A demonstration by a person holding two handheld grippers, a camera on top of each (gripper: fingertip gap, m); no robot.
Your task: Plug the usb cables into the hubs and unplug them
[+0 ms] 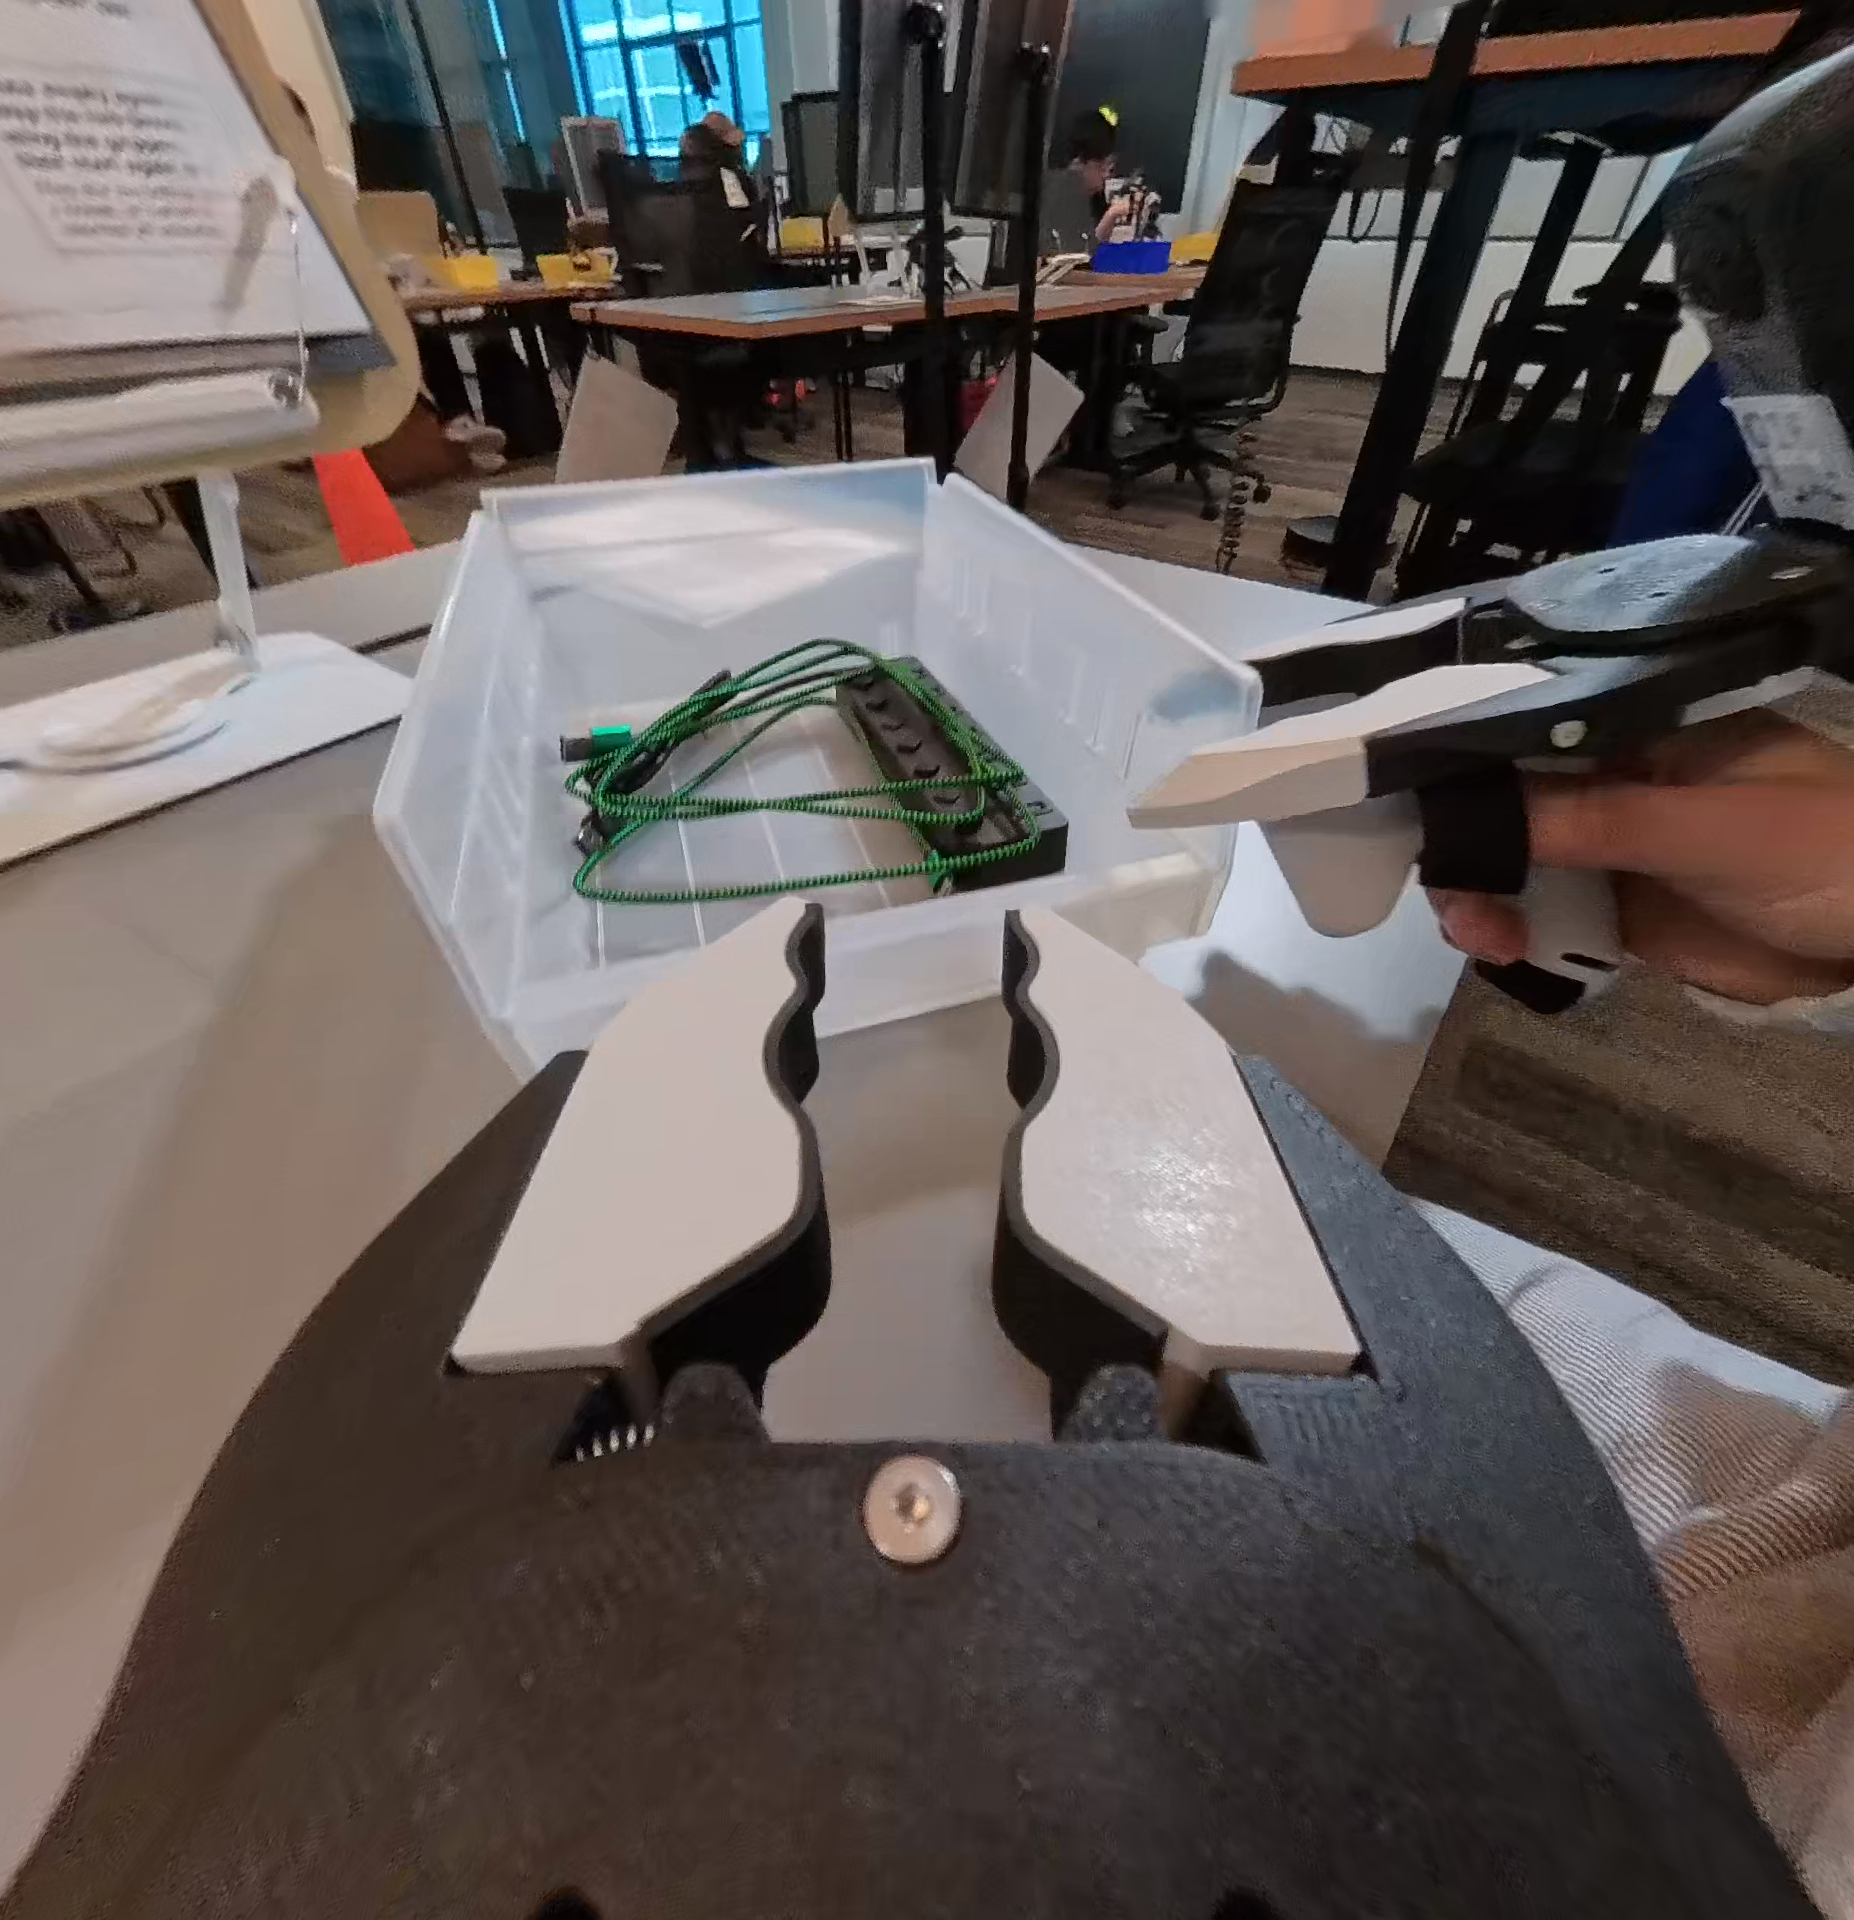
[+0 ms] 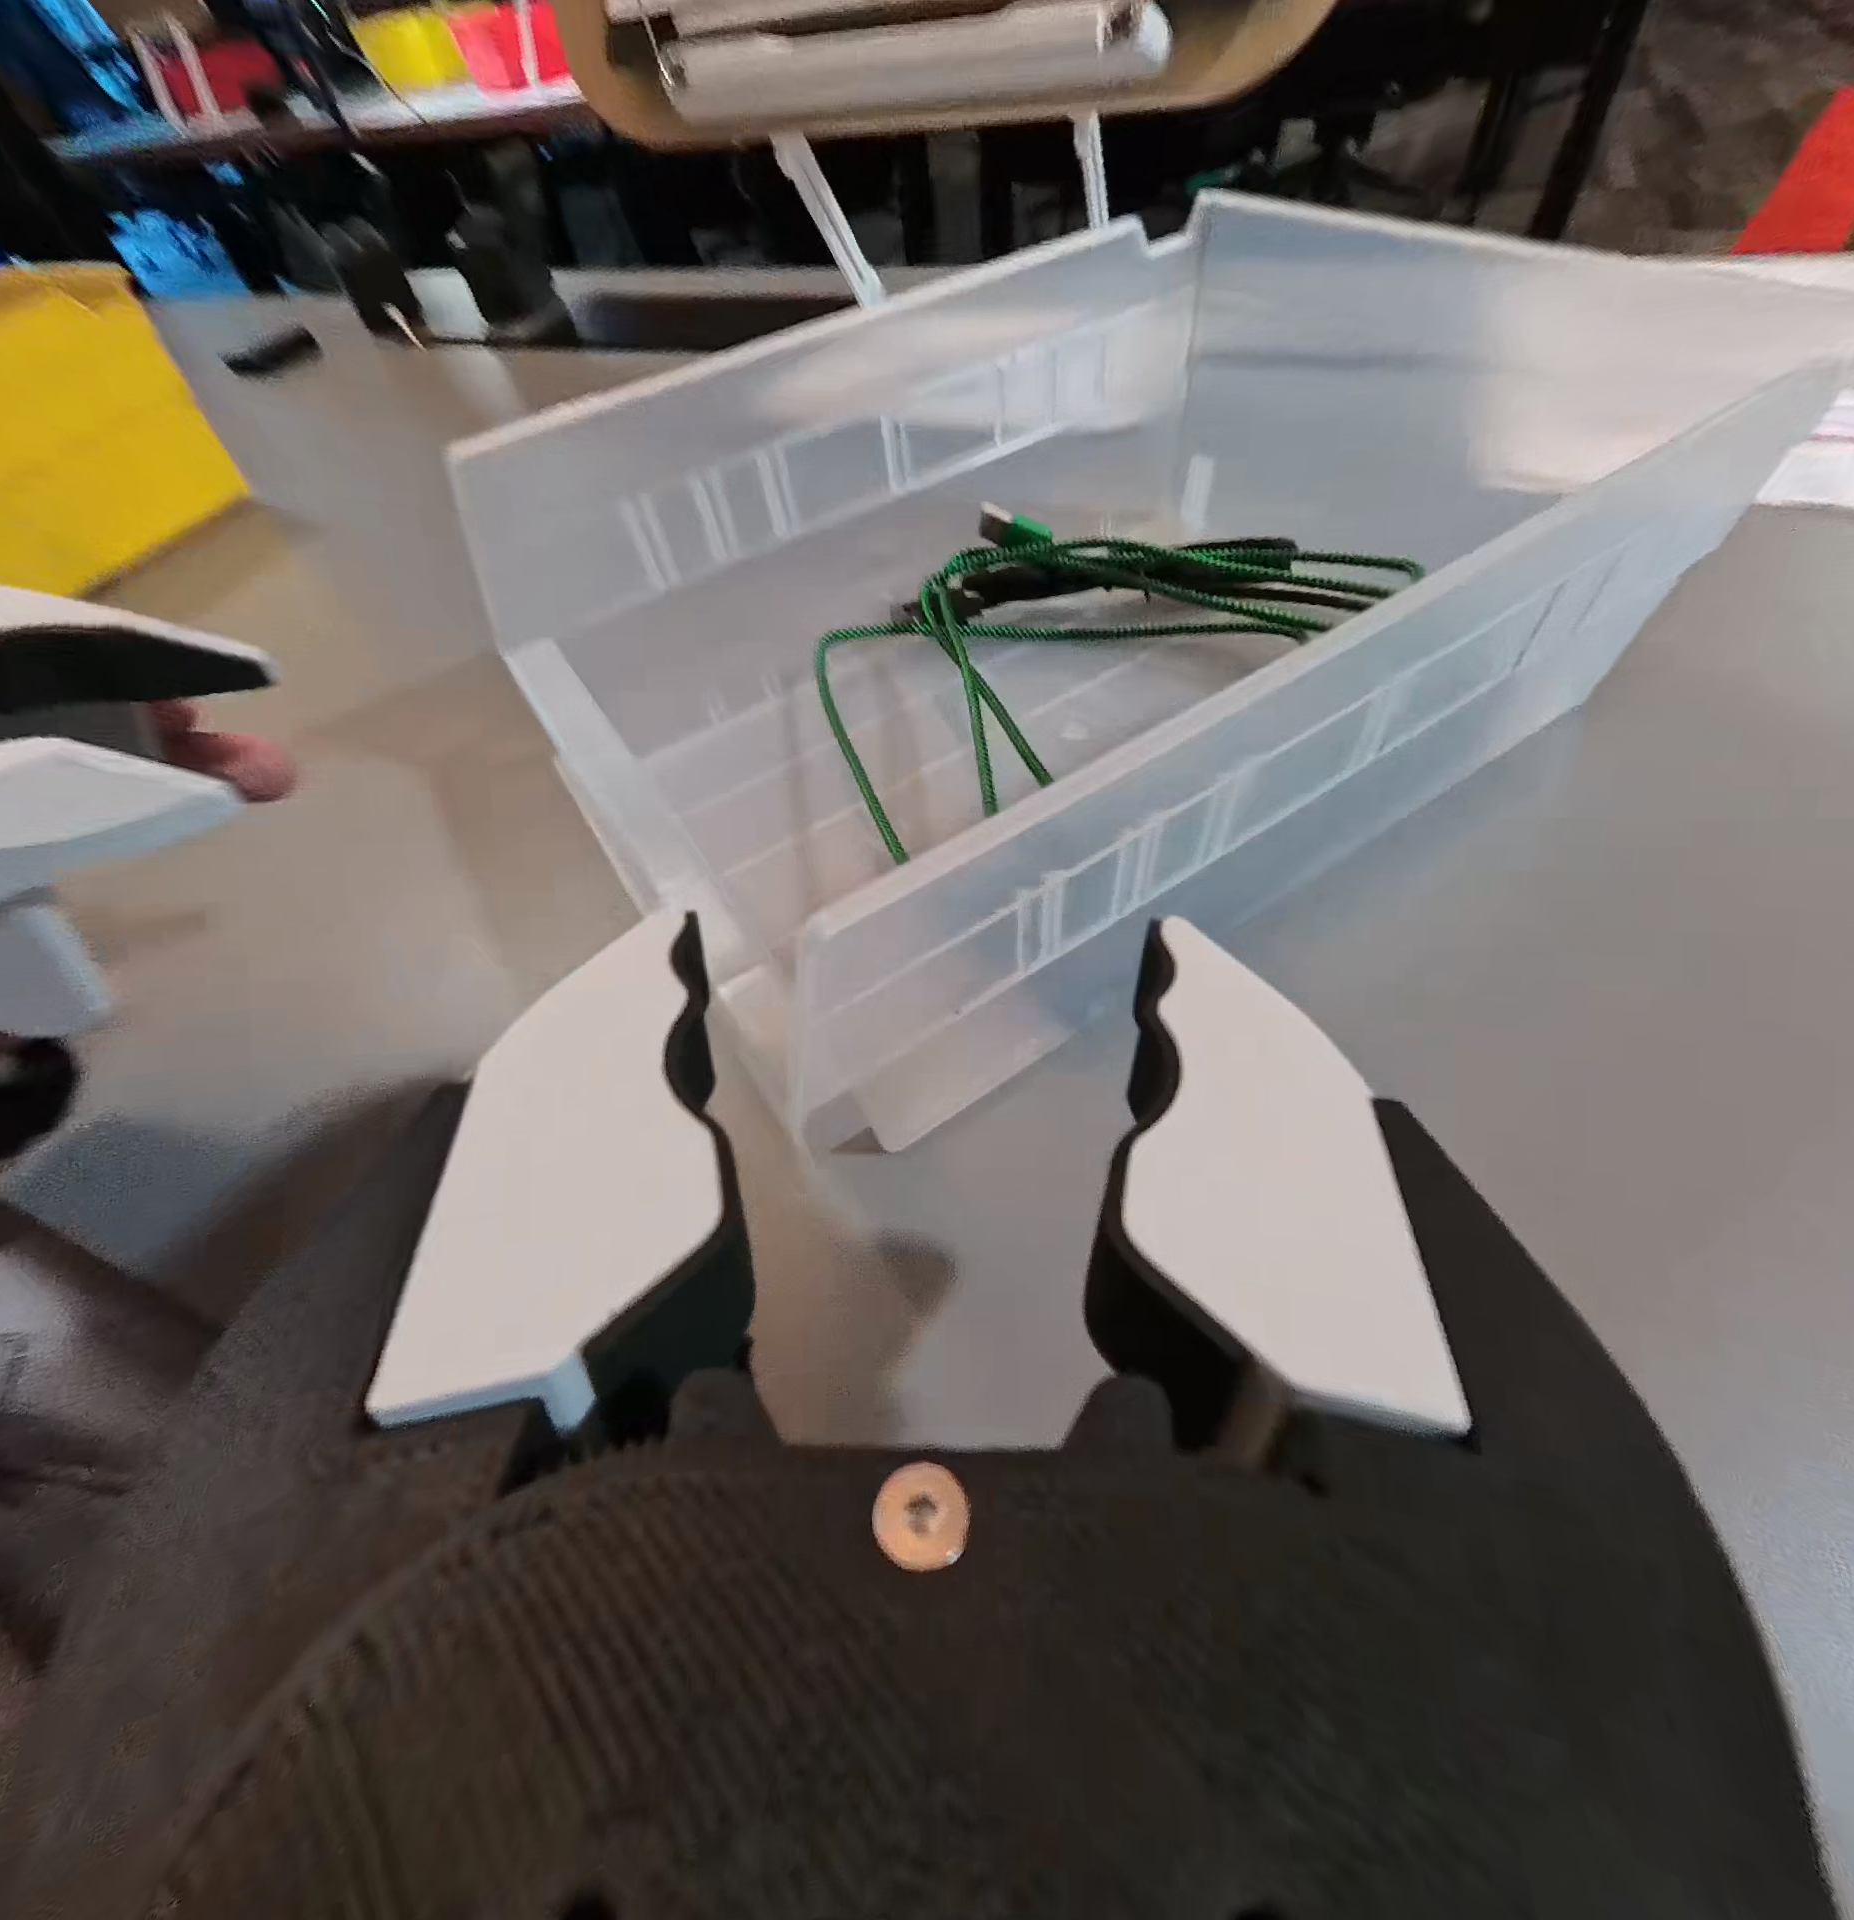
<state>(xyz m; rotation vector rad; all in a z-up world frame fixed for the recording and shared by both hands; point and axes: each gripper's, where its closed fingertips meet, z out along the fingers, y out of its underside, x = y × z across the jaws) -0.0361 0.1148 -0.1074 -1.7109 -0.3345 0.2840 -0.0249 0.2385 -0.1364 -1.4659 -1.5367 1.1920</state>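
Grey table (image 1: pixel 175 1039) in an open office with desks and chairs. Clear bin (image 1: pixel 466 748) holds green cables (image 1: pixel 777 800) and black hub (image 1: pixel 954 769). Left gripper (image 1: pixel 912 935) and right gripper (image 2: pixel 923 945) gape wide, empty, near the bin.

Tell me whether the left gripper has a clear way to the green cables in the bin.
Probably yes. The left gripper is open and empty just outside the clear bin's low front edge, and the green cables lie uncovered inside, partly draped over the black hub. The right gripper hovers by the bin's side wall, off that path.
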